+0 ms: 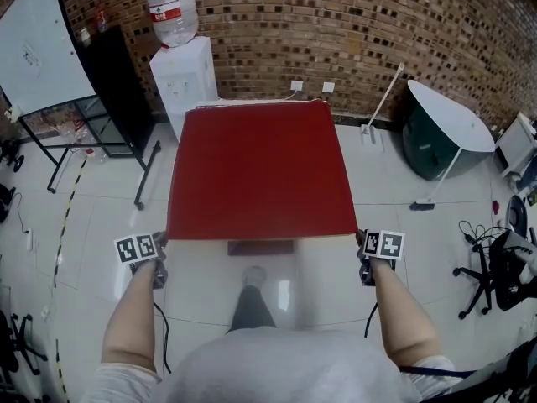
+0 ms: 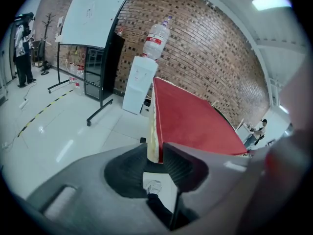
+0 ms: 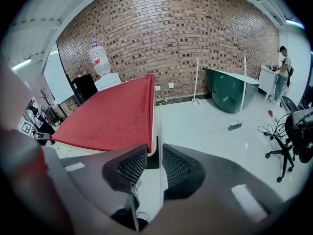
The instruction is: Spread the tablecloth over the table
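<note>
Between the parted jaws of left gripper [image 2: 160,152] and right gripper [image 3: 155,154], tablecloth [image 1: 260,166] corners sit unclamped.

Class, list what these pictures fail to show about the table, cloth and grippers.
Table top: every view, covered by the red tablecloth.
Cloth's far overhang: head view, behind the table's far edge.
Jaws of left gripper and right gripper: head view, mostly under their marker cubes.
Print on water bottle: too small.

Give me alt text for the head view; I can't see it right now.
A red tablecloth lies spread flat, seen from above, with the left gripper and right gripper at its two near corners. Behind it a water dispenser stands against a brick wall.
</note>
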Demonstrator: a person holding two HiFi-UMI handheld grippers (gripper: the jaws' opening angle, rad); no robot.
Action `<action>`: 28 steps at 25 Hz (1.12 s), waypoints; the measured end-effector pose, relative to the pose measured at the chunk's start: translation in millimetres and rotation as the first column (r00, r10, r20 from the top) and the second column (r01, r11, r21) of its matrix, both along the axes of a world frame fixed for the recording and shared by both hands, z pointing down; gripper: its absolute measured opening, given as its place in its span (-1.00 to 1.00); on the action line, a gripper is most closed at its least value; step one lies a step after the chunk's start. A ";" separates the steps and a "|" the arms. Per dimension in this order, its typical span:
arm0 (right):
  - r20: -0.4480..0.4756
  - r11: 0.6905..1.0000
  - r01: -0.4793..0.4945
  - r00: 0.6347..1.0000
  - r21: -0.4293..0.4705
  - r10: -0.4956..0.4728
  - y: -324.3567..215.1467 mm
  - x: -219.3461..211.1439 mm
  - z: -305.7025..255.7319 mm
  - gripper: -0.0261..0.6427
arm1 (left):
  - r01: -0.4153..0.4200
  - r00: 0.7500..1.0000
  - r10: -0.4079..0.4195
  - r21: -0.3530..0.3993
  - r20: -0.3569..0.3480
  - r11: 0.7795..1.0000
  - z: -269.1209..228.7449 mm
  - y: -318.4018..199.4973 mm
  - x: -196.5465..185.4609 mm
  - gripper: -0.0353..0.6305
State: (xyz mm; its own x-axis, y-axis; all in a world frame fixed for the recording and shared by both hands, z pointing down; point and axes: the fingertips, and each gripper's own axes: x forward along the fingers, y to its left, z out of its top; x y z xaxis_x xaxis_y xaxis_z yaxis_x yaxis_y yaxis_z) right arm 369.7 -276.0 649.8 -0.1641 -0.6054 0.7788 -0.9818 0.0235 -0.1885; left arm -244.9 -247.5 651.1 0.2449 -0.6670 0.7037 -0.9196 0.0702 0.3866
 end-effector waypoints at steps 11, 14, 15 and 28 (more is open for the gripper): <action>0.080 0.947 0.297 0.948 0.118 -0.307 52.3 -62.6 -73.2 -0.83 | -0.152 0.961 0.194 0.209 -0.196 0.966 -89.1 73.9 90.0 -0.72; 0.124 0.893 0.409 0.892 0.187 -0.434 79.7 -106.8 -112.0 -0.83 | -0.242 0.927 0.311 0.298 -0.209 0.923 -128.1 92.3 135.8 -0.76; 0.147 0.881 0.426 0.876 0.207 -0.459 89.1 -119.1 -122.0 -0.83 | -0.263 0.912 0.344 0.324 -0.225 0.909 -139.2 98.0 148.5 -0.76; 0.248 0.809 0.509 0.777 0.294 -0.578 266.8 -225.2 -152.6 -0.92 | -0.466 0.766 0.602 0.451 -0.226 0.761 -180.4 242.8 228.1 -0.89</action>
State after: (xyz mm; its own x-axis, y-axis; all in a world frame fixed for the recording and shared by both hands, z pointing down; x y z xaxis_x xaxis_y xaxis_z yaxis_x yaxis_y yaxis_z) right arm 144.5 -9.2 497.2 -0.7241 -0.4746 0.5004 -0.6811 0.6063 -0.4105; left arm -16.8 -4.8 470.7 0.8102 -0.5292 0.2519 -0.5655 -0.5931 0.5731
